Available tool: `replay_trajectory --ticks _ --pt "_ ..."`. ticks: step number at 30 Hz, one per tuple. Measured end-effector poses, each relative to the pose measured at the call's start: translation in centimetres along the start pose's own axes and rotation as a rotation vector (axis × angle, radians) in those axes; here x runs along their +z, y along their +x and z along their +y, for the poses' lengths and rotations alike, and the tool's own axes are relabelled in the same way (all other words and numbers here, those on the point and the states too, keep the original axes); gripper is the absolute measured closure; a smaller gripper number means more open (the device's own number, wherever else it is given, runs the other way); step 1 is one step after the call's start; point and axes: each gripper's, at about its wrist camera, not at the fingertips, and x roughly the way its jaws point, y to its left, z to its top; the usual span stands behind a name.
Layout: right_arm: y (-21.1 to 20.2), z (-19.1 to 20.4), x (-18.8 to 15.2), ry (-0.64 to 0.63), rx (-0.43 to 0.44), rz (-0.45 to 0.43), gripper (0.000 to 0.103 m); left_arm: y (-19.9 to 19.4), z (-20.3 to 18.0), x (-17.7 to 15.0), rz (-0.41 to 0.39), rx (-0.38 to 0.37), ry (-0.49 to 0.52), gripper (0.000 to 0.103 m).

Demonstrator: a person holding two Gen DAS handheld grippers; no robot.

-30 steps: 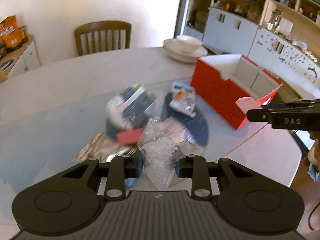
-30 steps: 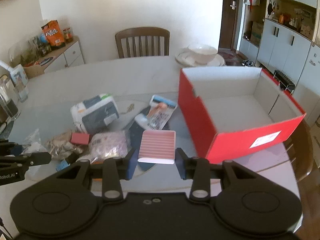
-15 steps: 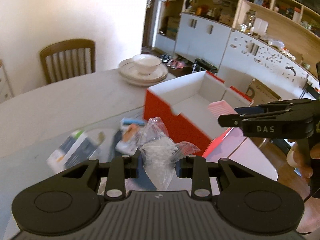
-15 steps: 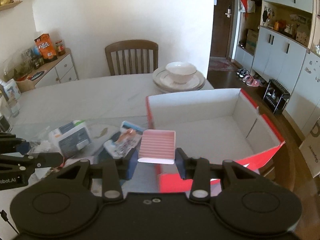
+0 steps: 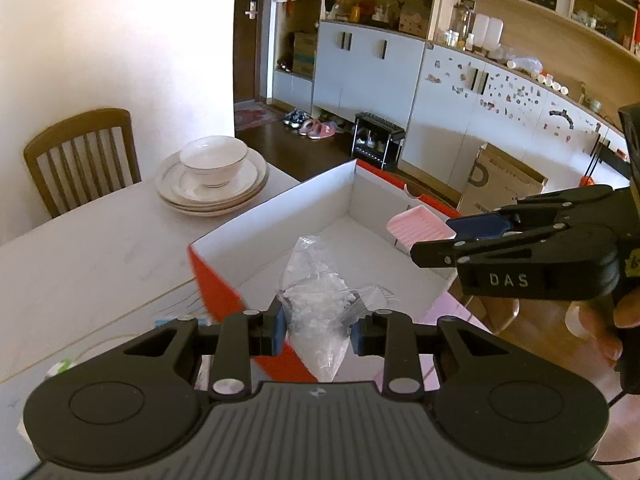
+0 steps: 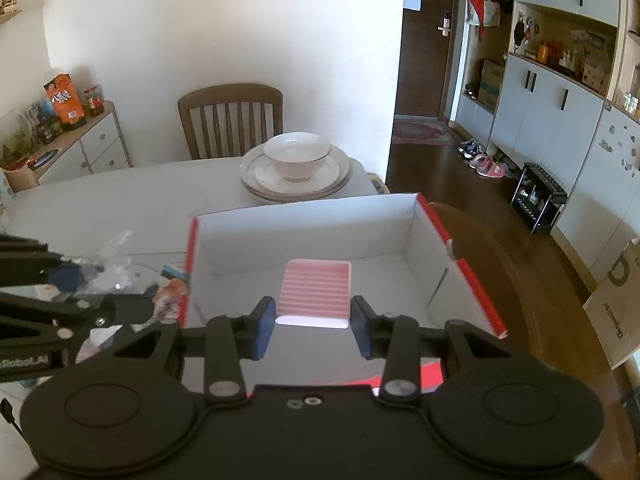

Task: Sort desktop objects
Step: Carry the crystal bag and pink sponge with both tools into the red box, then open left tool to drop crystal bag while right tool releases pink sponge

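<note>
Now both hand-held grippers hang over the red cardboard box (image 6: pixel 472 276), which sits open-topped at the surface's (image 6: pixel 120 196) edge, its white floor bare. The left hand-held gripper (image 5: pixel 318 330) is clamped narrow on a clear plastic bag of small white pieces (image 5: pixel 320 300), the bag bulging above the blue pads (image 5: pixel 279 330) and hanging just inside the box's near red wall. The right hand-held gripper (image 6: pixel 313 324) pinches a pink ribbed soap dish (image 6: pixel 315 292) by its two sides, held level above the middle of the box. Beyond the box, a white bowl (image 6: pixel 298 154) rests on stacked plates (image 6: pixel 296 182) by the surface's far edge, with a wooden chair (image 6: pixel 230 118) behind. Left of the box, a few packets (image 6: pixel 170 292) lie on the surface.
</note>
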Motion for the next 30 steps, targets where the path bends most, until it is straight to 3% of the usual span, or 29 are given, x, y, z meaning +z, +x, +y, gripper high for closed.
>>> replay_trajectory --ticks 5,17,23,30 --pt "1.6 -2.5 0.2 -0.001 0.003 0.016 0.063 3.8 -1.1 1.8 0.034 0.006 0.007 0.074" --pt "7.6 -5.2 0.2 -0.047 0.019 0.111 0.064 13.9 -1.7 3.8 0.220 0.041 0.048 0.074" --pt "11.4 -5.4 -0.5 -0.076 0.036 0.211 0.064 18.8 -1.0 3.5 0.352 0.043 0.042 0.074" --pt "13.9 -5.9 -1.1 -0.074 0.059 0.316 0.064 21.6 -1.1 3.2 0.466 0.042 0.058 0.074"
